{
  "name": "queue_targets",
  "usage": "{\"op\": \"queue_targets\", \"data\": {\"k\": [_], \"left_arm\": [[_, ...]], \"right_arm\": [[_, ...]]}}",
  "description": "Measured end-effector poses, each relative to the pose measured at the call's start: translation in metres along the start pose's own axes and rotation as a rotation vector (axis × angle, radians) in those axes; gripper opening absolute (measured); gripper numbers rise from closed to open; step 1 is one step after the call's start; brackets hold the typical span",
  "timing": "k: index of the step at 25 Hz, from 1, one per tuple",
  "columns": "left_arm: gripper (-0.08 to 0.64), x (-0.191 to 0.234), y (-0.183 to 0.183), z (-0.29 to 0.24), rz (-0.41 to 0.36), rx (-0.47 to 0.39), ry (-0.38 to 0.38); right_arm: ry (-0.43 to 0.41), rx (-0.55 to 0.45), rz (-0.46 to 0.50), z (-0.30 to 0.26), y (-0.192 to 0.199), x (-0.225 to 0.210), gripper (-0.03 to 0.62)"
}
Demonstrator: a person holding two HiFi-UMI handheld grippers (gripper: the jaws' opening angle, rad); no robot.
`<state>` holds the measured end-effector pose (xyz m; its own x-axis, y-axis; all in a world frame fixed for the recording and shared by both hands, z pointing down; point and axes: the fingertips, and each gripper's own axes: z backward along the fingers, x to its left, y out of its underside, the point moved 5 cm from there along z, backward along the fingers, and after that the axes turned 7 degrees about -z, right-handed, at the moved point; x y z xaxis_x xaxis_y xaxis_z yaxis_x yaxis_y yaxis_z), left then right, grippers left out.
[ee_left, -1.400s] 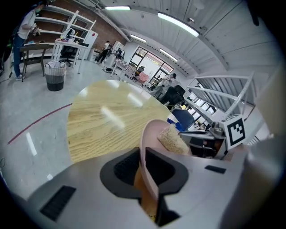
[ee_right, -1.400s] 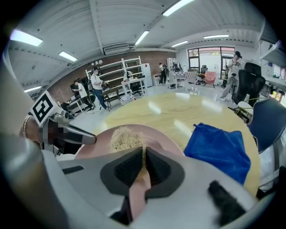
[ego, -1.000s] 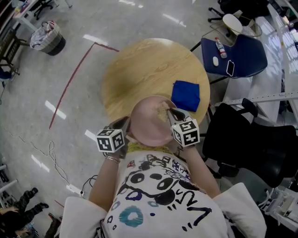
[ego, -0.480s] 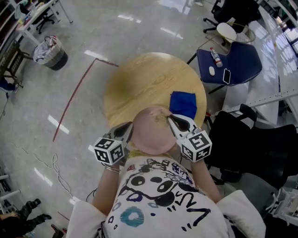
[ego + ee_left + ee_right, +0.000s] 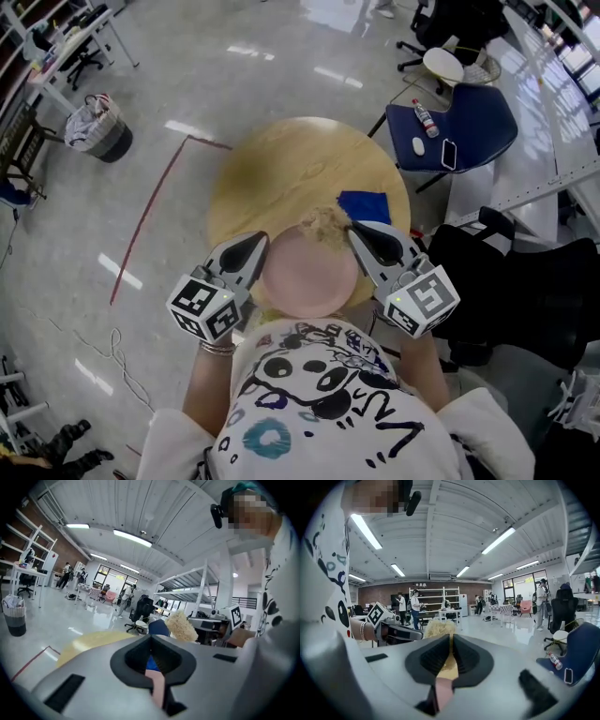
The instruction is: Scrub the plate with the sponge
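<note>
Far left on the floor: one bin (image 5: 97, 127) with a white liner. Next, one red tape line (image 5: 148, 208) runs toward the one round wooden table (image 5: 281, 164).

We have two grippers up over the table's near edge, close to our chest.

Left gripper (image 5: 255, 249): its marker cube (image 5: 202, 309) sits near-left. The jaws have just closed down and now pinch the left rim of the one pink plate (image 5: 309, 277). In the left gripper view the pink edge sits squeezed between the pads.

The plate is off the table, held between the two grippers, flat side turned up toward us.

One sponge (image 5: 325, 225), pale yellow and fluffy, sits at the plate's far rim, touching it.

Right gripper (image 5: 360, 234): jaws clamped on that sponge. The right gripper view shows sponge filling the gap, with a strip of pink plate just below it. Its own marker cube (image 5: 422, 300) is near-right.

Right of the sponge, one blue cloth (image 5: 367, 203) lies flat on the table, partly hidden by the right gripper.

Far right, off the table: one blue chair (image 5: 483, 122) carrying three small items:
- one bottle (image 5: 425, 117)
- one phone (image 5: 449, 155)
- one small white object (image 5: 418, 145) we can't identify

Near right: one black chair (image 5: 506, 281).
</note>
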<state>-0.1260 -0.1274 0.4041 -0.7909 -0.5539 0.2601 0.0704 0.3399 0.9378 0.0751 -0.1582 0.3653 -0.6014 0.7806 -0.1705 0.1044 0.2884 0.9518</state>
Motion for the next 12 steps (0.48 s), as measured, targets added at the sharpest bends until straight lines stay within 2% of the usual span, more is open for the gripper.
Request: {"op": "queue_targets", "data": {"k": [7, 12], "left_arm": [[0.015, -0.011, -0.053, -0.005, -0.179, -0.087, 0.095], [0.015, -0.03, -0.098, -0.002, -0.264, -0.147, 0.151]], "right_arm": [[-0.029, -0.132, 0.0, 0.02, -0.032, -0.006, 0.04], [-0.035, -0.229, 0.009, 0.046, -0.071, -0.004, 0.04]]}}
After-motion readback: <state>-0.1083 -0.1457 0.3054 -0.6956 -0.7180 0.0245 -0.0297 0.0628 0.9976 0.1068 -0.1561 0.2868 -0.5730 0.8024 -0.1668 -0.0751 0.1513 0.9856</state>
